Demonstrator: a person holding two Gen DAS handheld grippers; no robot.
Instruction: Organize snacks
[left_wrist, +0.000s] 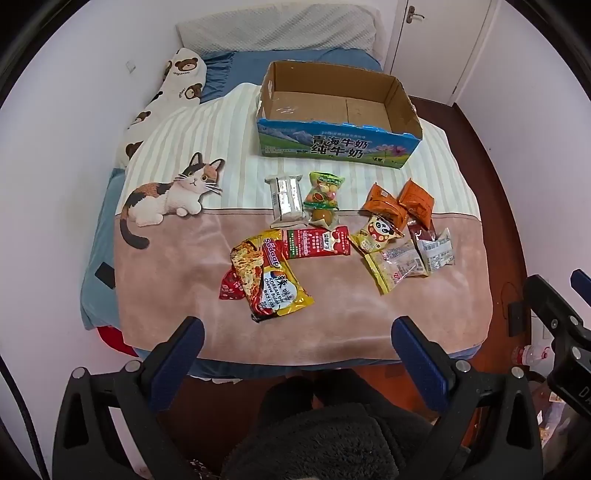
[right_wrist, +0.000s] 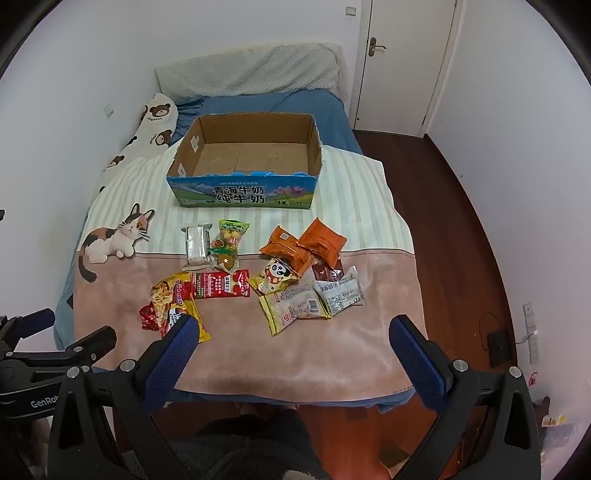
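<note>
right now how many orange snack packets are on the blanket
2. One orange packet lies above the panda snack; the other orange packet sits just right of it, edges overlapping. Nothing orange shows inside the cardboard box, though overlapping packets could hide more.

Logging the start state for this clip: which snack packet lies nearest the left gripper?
The yellow-and-red instant noodle packet, the largest wrapper, at the near-left end of the spread. It lies just ahead of the open left gripper; every other packet sits farther up the blanket.
</note>
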